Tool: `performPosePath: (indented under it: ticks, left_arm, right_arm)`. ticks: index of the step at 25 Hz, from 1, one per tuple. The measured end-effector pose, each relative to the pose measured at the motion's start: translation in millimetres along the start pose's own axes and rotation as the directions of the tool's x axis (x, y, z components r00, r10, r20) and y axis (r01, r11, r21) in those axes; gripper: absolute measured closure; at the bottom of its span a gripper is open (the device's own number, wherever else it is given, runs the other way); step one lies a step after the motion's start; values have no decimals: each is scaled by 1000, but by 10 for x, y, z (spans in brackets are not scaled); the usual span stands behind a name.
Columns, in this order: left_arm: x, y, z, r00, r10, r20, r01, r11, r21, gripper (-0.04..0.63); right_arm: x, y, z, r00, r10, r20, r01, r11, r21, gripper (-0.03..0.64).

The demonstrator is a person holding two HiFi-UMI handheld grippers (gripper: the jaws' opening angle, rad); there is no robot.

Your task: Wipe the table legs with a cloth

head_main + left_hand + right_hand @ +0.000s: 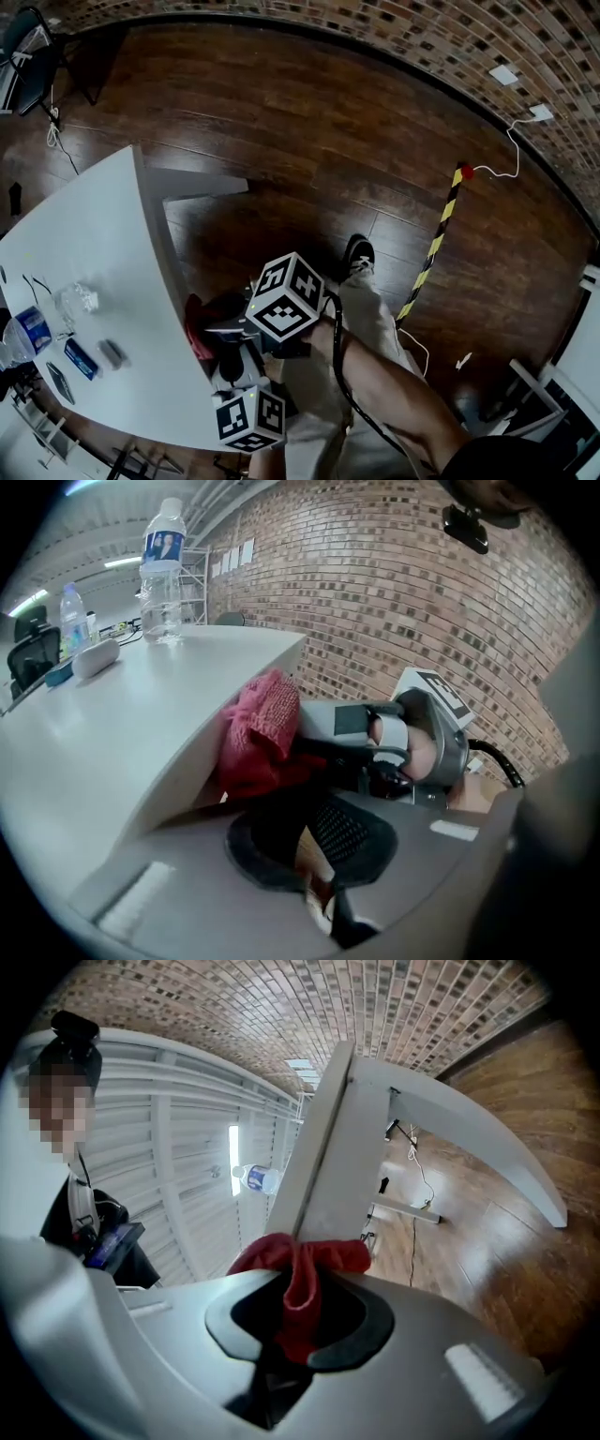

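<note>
A red cloth [195, 328] is bunched against the near edge of the white table [94, 272]. My right gripper [214, 330] is shut on it. In the right gripper view the cloth [305, 1279] hangs between the jaws of that gripper [298, 1321] and presses on the white table leg [333, 1147]. The left gripper view shows the cloth [258, 733] under the tabletop rim [141, 752], with the right gripper [309, 747] clamped on it. My left gripper [234, 370] sits just below, its jaws [305, 846] close together and holding nothing.
A water bottle [23, 333] and small items lie on the tabletop. The table's foot bar [202, 185] runs along the wooden floor. A yellow-black striped pole [433, 244] lies to the right. The person's shoe [358, 253] stands close by, below a brick wall [422, 37].
</note>
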State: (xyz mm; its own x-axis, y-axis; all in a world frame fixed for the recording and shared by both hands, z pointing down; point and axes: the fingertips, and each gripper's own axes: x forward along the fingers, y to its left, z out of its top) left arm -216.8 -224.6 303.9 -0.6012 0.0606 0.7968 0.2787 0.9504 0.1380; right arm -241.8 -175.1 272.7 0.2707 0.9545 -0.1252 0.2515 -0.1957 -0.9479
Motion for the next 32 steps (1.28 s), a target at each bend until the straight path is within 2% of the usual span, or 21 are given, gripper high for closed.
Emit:
performPosePath:
  ticks: [11,18,24,27,32]
  left_arm:
    - [520,-173,847,991,127,28,-127,992,-2,595]
    - [877,-267,1357,986,149,74,-152,988,35,595]
    - [1021,-342,1635,981,169,99,-179,979,94,595]
    - [1024,-407,1791,977,166,137,-183,976,121,595]
    - [1101,-387,1942,972,183,147,-199,974,103,595]
  right_arm:
    - [-114,-266,812,1000,-15,-13,15,1000,27,563]
    - [-222,-432,1404,999,-36,13,36,999,5,563]
    - [-324,-490,1739,997,-46,67,47,999,-8,565]
    - [-390,-450,1893,991,-24,133,23,1000,7,563]
    - [-437,-501,2079,981,-44,191,40,999,24,557]
